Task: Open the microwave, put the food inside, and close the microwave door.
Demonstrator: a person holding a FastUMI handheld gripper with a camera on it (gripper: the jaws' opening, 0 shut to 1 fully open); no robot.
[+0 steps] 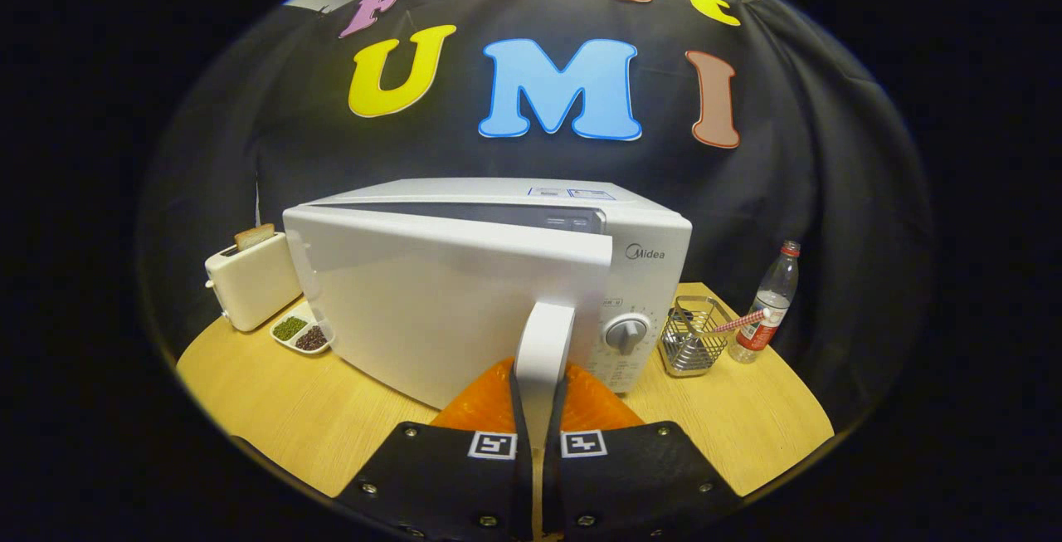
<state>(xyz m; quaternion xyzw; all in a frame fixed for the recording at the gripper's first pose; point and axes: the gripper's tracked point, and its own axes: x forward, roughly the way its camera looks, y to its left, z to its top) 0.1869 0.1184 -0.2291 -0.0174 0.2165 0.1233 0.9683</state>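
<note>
On the round wooden table (274,409), the gripper (543,434) pinches the microwave door's handle (543,343), door (448,301) ajar; a crooked pull could slip the fingers off.

The tongs (539,409) point forward, fingers (465,467) closed (gripping something).

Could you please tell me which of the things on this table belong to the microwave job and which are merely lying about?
Belongs to the job:
microwave
its door, partly open
door handle, clamped between the claw fingers
orange food item under the handle

Lying about:
toaster with bread
two-part dish of beans
wire basket
water bottle
</note>
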